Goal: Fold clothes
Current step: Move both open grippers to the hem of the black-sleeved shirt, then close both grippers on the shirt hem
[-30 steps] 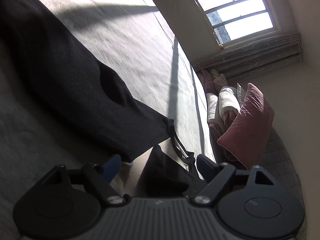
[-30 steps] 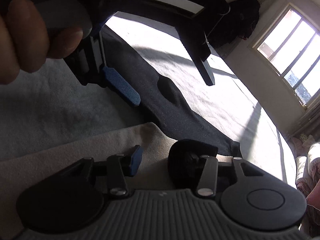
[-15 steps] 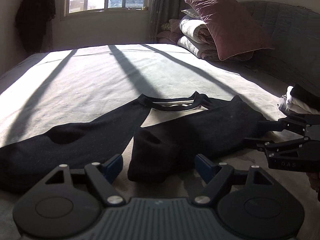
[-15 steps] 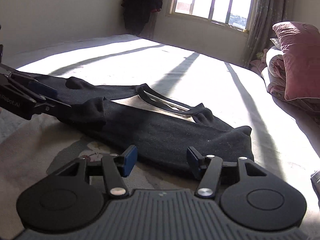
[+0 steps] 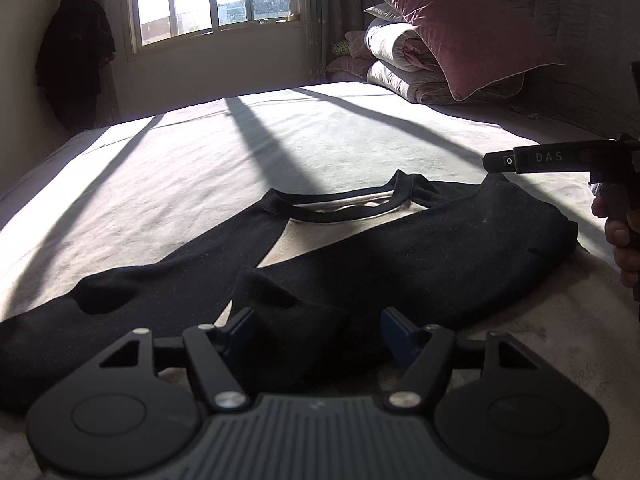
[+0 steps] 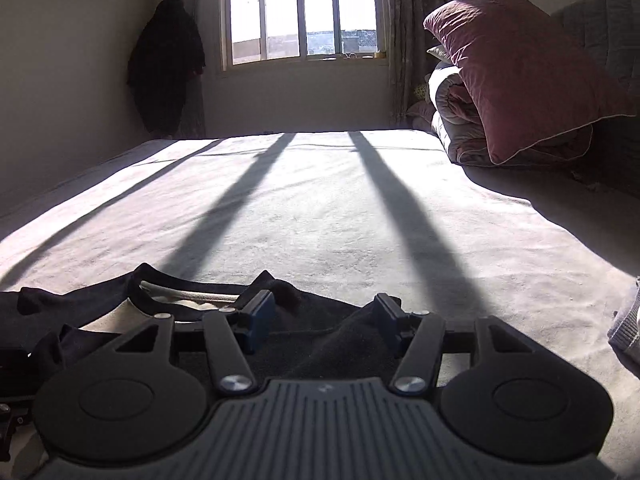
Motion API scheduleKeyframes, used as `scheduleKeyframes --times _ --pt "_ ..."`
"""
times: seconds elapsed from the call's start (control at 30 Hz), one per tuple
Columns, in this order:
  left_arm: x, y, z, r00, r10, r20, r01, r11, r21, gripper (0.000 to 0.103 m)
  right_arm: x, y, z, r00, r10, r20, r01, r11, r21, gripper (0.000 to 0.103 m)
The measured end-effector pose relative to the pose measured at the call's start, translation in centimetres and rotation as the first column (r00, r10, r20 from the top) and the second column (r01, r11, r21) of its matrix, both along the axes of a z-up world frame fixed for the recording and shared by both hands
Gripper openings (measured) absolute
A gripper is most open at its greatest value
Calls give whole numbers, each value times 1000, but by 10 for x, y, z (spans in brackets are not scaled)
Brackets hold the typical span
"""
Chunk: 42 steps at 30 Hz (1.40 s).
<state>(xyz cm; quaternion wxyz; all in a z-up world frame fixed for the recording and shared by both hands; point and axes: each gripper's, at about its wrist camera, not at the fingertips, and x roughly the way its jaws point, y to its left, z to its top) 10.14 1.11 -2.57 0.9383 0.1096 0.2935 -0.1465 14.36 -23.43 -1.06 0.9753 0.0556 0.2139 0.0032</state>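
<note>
Black knit fabric fills the lower half of the left wrist view: a dark long-sleeved top [image 5: 400, 248] lies on a pale grey bed [image 5: 320, 136] striped with window light. Its neckline faces the far window, one sleeve trails off to the left, and the other side is doubled over into a thicker band. The left gripper [image 5: 316, 330] sits low over the near edge of the cloth, fingers spread wide with nothing between them. At the right edge, a hand [image 5: 622, 240] holds the other tool. A second ago this camera was tipped steeply sideways and close to the cloth; now it is level and looks across the whole garment (so the fold just laid appears to have been let go).

From the right wrist view, the right gripper [image 6: 320, 322] hangs above the garment's right-hand portion, fingers also parted and holding nothing. Half a second earlier it stood further back, with more of the top showing ahead of it. A maroon pillow [image 6: 520, 72] leans on rolled bedding at the far right.

The top lies partly folded; whether further folds are intended cannot be told.
</note>
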Motion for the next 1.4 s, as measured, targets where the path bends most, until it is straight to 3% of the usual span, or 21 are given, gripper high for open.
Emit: scheduleKeyframes --times 0.07,0.2,0.27,0.33,0.37,0.4,0.47,0.57,0.6,0.7,0.77,0.8,0.87,1.0,1.1,1.13,1.23,1.33,1.4 --pt "3 5 -3 999 42 7 -42 999 26 60 3 -9 -13 1000 -5 -21 6 999 52 59" --pt "8 34 9 983 177 41 -176 984 -30 52 6 -31 -28 996 12 -84 5 982 191 59" --pt "14 55 13 962 272 30 -267 958 -105 51 4 -45 -27 998 16 -63 1 963 271 59" --pt "18 79 13 942 334 -25 -331 916 -229 50 4 -57 -30 998 -13 -68 35 943 330 60" --pt "19 91 13 939 338 -62 -340 888 -310 50 5 -63 -31 997 -21 -74 46 931 363 60" --pt "20 105 12 937 333 -110 -347 842 -413 51 5 -69 -32 997 -24 -79 54 916 399 60" --pt "19 126 8 936 303 -177 -348 743 -571 64 5 -79 -33 997 -34 -73 63 892 447 60" --pt "16 140 0 943 249 -223 -332 618 -713 69 3 -89 -32 995 -77 -65 98 884 457 60" --pt "14 138 2 950 234 -205 -309 621 -720 69 3 -89 -32 994 -82 -66 103 885 455 60" --pt "1 105 25 981 191 -46 -183 802 -568 75 2 -87 -32 994 -84 -70 107 887 450 60" --pt "-9 72 34 989 134 61 -102 923 -370 83 1 -86 -32 994 -86 -73 110 888 447 60" --pt "-13 56 35 990 99 96 -70 961 -267 83 1 -85 -32 993 -86 -75 111 889 445 60" --pt "-16 30 29 993 35 111 -20 991 -132 83 -1 -84 -31 993 -87 -75 111 891 439 60" --pt "-14 3 11 996 -43 80 43 999 -4 67 -1 -76 -28 996 -69 -56 85 914 396 60" --pt "-9 3 -1 998 -21 59 18 998 57 55 -1 -70 -26 998 -48 -40 59 933 355 60" --pt "-7 10 -4 999 5 52 -7 999 49 46 0 -68 -25 999 -41 -35 51 939 341 60" --pt "4 39 4 993 115 15 -113 989 -97 6 3 -67 -27 998 -35 -45 48 943 330 60" --pt "13 73 10 971 239 -21 -237 938 -253 6 6 -69 -29 998 -31 -59 49 941 334 60" --pt "18 97 9 950 305 -68 -309 884 -352 6 8 -67 -29 997 -25 -67 46 943 330 60"
